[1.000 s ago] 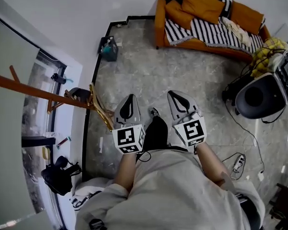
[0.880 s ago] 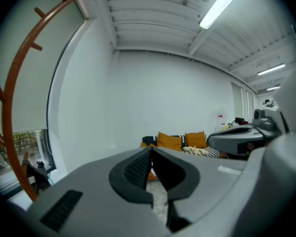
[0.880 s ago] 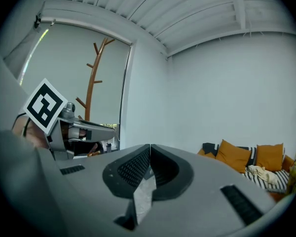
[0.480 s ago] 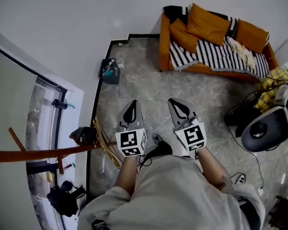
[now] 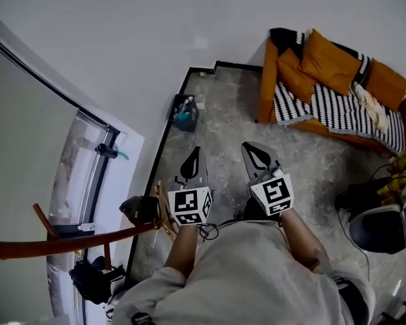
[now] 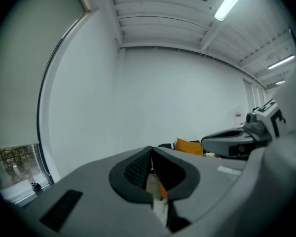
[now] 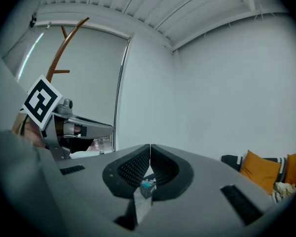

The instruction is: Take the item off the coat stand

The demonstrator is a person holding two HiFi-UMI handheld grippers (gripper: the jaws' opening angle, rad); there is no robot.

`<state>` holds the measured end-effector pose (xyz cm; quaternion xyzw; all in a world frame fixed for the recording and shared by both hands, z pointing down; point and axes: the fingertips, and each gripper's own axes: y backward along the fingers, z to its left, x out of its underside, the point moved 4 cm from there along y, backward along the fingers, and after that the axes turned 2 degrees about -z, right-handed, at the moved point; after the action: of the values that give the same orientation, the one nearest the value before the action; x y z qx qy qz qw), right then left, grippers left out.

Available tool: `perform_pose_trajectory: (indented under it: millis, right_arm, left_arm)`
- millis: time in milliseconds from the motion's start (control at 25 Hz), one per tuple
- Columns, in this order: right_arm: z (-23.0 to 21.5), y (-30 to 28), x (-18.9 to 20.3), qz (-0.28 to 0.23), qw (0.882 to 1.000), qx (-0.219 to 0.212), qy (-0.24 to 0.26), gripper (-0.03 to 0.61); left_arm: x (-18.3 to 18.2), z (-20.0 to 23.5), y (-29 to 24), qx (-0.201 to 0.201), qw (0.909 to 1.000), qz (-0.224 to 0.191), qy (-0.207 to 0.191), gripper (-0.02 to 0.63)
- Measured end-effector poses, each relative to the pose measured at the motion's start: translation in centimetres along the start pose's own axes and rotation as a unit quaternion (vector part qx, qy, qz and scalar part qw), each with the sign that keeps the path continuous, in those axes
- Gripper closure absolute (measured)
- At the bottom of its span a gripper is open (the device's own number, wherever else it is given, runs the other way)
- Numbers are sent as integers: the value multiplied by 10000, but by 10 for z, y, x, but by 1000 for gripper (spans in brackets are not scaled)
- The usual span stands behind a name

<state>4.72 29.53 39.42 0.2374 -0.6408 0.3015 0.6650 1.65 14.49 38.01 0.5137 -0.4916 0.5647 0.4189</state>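
The brown wooden coat stand (image 5: 68, 239) slants across the lower left of the head view, its gold-coloured foot (image 5: 164, 214) near my left wrist. A black item (image 5: 141, 208) sits on the pole close to that foot, and a black bag (image 5: 91, 279) hangs lower down beside it. My left gripper (image 5: 194, 156) and right gripper (image 5: 254, 151) are held side by side in front of the person's body, both shut and empty, pointing away from the stand. The right gripper view shows the stand's curved upper arm (image 7: 64, 43) behind the left gripper (image 7: 74, 125).
An orange sofa (image 5: 331, 93) with a striped blanket stands at the far right wall. A small caddy (image 5: 185, 112) sits in the floor corner. A black round appliance (image 5: 379, 225) with cables is at right. A window (image 5: 81, 175) runs along the left.
The view has swung right and upward: the coat stand has slid down toward the lower left and the sofa has shifted right. Both grippers stay shut, side by side.
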Motion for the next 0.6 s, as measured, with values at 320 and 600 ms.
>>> perform_pose_trajectory:
  millis: [320,600]
  right_arm:
    - [28,-100,0,13,9934,-1123,218,572]
    - [44,-196,-12,1,9814,-1908,226,572]
  left_arm:
    - [9,85,-11,-975,9949,-12,271,601]
    - [13,148,-28,-1691,9846,56,443,601]
